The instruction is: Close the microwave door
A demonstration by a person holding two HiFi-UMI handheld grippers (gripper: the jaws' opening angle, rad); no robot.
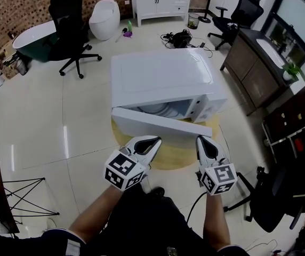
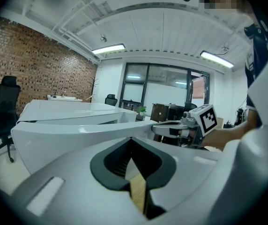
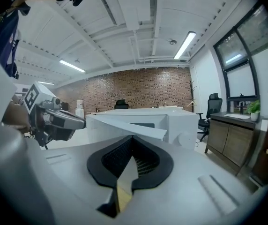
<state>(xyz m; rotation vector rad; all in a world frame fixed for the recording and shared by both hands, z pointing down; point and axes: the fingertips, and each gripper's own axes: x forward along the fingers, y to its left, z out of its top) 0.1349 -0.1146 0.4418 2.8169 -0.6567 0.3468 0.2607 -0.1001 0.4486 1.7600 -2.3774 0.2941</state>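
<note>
The boxy white microwave (image 1: pixel 163 79) sits on a round pale wooden table (image 1: pixel 176 154), its flat white door (image 1: pixel 158 123) swung partly out towards the person. Both the left gripper (image 1: pixel 157 140) and right gripper (image 1: pixel 201 139) have their jaws pressed together on nothing, just short of the door. The right looks best placed: press flat near the free edge, far from the hinge, steadily until it latches

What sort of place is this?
Probably a mock-home test space or showroom in an office: a bathtub, toilet and vanity stand loose on the floor beside an office chair.
</note>
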